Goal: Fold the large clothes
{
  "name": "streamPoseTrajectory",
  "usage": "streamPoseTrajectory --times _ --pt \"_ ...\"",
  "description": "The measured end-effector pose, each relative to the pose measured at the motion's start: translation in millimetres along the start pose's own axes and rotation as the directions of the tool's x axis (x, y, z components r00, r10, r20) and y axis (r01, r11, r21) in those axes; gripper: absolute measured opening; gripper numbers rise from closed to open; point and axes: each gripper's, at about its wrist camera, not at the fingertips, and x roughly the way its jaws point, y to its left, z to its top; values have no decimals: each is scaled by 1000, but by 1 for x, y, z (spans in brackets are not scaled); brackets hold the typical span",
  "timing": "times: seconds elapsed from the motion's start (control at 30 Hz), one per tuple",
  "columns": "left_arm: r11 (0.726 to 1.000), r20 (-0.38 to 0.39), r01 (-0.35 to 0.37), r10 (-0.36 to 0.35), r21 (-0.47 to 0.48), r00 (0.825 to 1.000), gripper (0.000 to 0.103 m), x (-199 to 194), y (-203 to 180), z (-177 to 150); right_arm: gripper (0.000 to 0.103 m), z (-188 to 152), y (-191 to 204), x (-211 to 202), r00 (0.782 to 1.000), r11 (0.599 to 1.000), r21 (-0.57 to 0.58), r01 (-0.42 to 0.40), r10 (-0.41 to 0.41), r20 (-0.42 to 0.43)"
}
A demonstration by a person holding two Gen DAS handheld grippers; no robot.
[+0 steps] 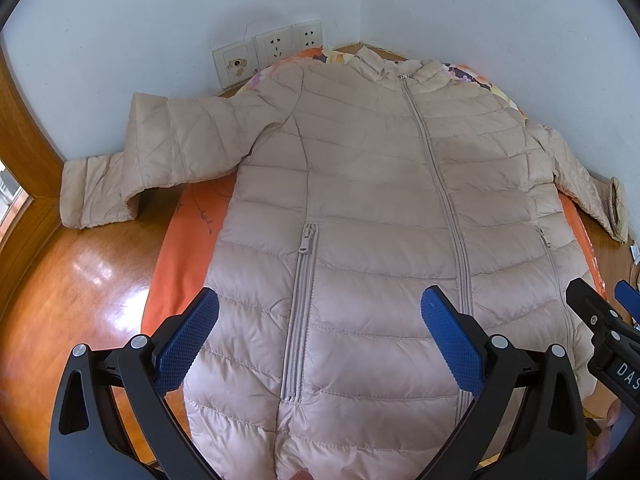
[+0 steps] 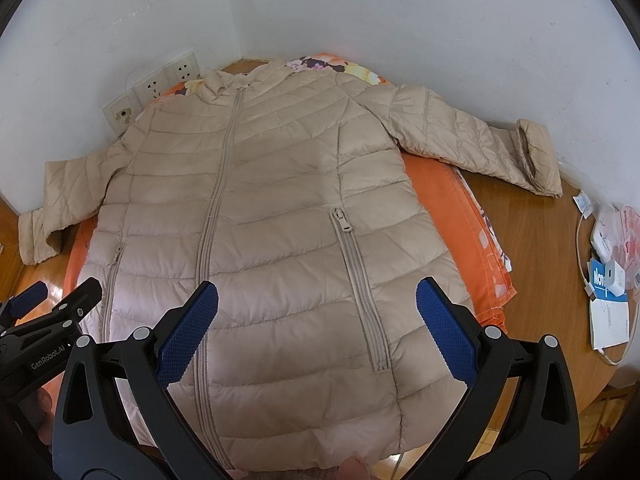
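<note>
A beige quilted jacket (image 1: 360,208) lies spread flat, front up and zipped, on an orange cloth (image 1: 180,248) that covers part of a wooden table (image 1: 80,280). Its collar points toward the white wall (image 1: 120,20), where three sockets (image 1: 268,52) sit just behind the shoulder. Both sleeves stretch out to the sides: the left sleeve (image 1: 132,168) runs off the cloth onto the bare wood, and the right sleeve (image 2: 480,140) reaches toward the far side, its cuff turned up.

The left gripper (image 1: 320,312) hovers over the lower part of the jacket, its blue-padded jaws wide apart and holding nothing; a pocket zip (image 1: 300,308) runs between them and the main zip (image 1: 444,208) passes just inside the right-hand finger. The right gripper (image 2: 316,304) hangs likewise above the hem area, jaws spread and empty, with the main zip beside its left-hand finger and the other pocket zip lying between the two fingers. Whether either touches the fabric cannot be told. Each gripper shows at the edge of the other's view, side by side near the hem.

On the wood to the right of the cloth lie papers (image 2: 610,320), a white charger (image 2: 614,278) and a cable (image 2: 580,240), well apart from the jacket
</note>
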Motion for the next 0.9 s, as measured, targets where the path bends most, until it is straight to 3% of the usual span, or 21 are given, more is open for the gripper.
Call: streamPoseTrajectory --times 0.9 --pt "1000 -2 -5 5 10 1000 98 0 -4 4 99 0 -3 0 1000 1000 3 3 -3 -3"
